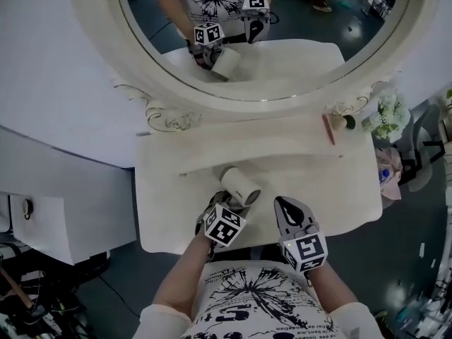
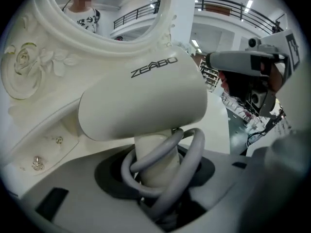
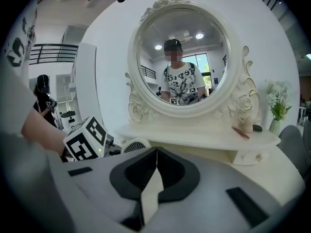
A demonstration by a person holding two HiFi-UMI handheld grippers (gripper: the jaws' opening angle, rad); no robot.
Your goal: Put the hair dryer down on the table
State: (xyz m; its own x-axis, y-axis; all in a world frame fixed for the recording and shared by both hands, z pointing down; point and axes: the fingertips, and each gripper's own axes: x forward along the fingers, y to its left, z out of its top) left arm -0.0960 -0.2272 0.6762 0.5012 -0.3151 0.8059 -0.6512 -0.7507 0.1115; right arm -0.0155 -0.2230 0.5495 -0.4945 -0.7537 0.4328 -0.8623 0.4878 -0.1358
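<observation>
Hair dryer (image 2: 141,101) handle clamped in left tongs (image 2: 156,176), cord (image 2: 195,149) looped round, right tongs (image 3: 156,152) closed, empty.

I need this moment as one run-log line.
left gripper: shut on hair dryer handle | right gripper: shut, empty | hair dryer: held over table

Looks like a staged dressing corner inside a large hall: white vanity tabletop (image 1: 296,154), ornate oval mirror (image 3: 181,33) above it, flowers (image 1: 387,115) at right, balcony railings (image 2: 233,8) upper right.
</observation>
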